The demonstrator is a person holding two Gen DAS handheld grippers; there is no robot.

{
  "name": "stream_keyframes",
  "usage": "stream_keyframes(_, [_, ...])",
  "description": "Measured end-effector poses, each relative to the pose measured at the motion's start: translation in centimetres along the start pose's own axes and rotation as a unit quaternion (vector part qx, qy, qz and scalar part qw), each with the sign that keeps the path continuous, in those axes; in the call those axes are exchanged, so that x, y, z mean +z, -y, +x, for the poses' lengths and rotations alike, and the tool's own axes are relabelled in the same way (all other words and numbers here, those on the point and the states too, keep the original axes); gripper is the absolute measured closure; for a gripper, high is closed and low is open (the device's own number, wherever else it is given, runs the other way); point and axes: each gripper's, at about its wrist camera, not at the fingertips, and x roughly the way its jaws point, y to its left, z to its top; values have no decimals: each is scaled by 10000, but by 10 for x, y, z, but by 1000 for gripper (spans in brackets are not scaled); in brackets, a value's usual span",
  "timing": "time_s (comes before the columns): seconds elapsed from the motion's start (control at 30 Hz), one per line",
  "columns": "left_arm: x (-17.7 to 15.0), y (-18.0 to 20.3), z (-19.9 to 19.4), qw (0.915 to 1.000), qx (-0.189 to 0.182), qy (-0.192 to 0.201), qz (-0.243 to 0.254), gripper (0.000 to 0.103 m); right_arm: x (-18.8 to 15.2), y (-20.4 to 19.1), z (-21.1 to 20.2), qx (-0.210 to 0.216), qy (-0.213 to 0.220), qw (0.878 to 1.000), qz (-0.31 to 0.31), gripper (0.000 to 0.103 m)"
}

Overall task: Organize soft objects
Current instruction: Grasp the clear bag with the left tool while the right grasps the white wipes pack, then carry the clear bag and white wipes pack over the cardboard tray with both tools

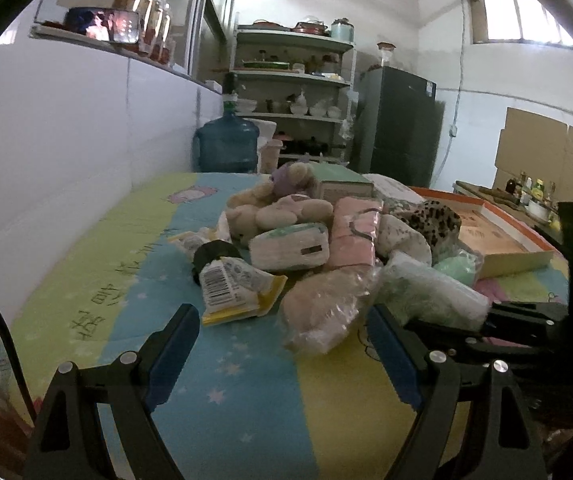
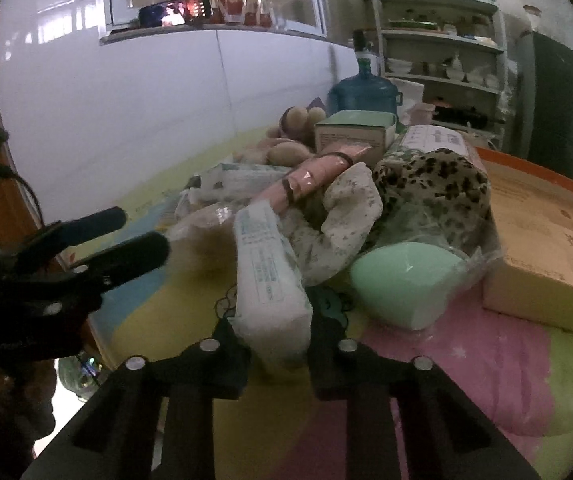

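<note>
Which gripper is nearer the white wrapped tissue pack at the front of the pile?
Right. The right gripper has its jaws closed on the white tissue pack. The left gripper sits open to its left, nearer the plastic-wrapped beige item, not touching the pack.

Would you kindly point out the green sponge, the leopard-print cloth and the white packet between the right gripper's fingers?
green sponge (image 2: 402, 276), right wrist view, on its rounded front face.
leopard-print cloth (image 2: 438, 184), right wrist view, on its spotted top.
white packet (image 2: 270, 280), right wrist view, on its printed wrapper above the fingers.

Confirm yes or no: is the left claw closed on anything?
No, the left claw stands wide open, its blue pads apart on either side of a plastic-wrapped plush, pressing on nothing.
</note>
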Motion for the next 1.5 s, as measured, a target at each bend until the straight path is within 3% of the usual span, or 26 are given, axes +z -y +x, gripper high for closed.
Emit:
stream_keyframes(0.43, [3,15,39,9987,-228,-402,-196,17,-3,4,-55,144,574,9975,398,85])
stream_keyframes(0.57, [0,20,47,9981,-114,-564,-223,33,-5,3,-57,141,593,9972,422,85])
stream_keyframes(0.6, [0,21,47,9984,-33,-525,-191,43,-5,4,-57,147,589,9972,438,85])
stream_keyframes(0.77, [-3,17,41,9984,-61,-435,-362,47,-8,5,-59,159,595,9970,473,85])
stream_keyframes(1.0, [-4,11,22,9978,-185,-183,-606,48,-9,8,-65,176,658,9962,540,85])
stream_keyframes(1.27, [9,18,-7,9982,-173,118,-565,48,-8,11,-77,226,805,9945,629,85])
stream_keyframes(1.5, [28,41,-18,9988,-130,225,-408,48,-5,20,-101,11,1128,9914,660,85])
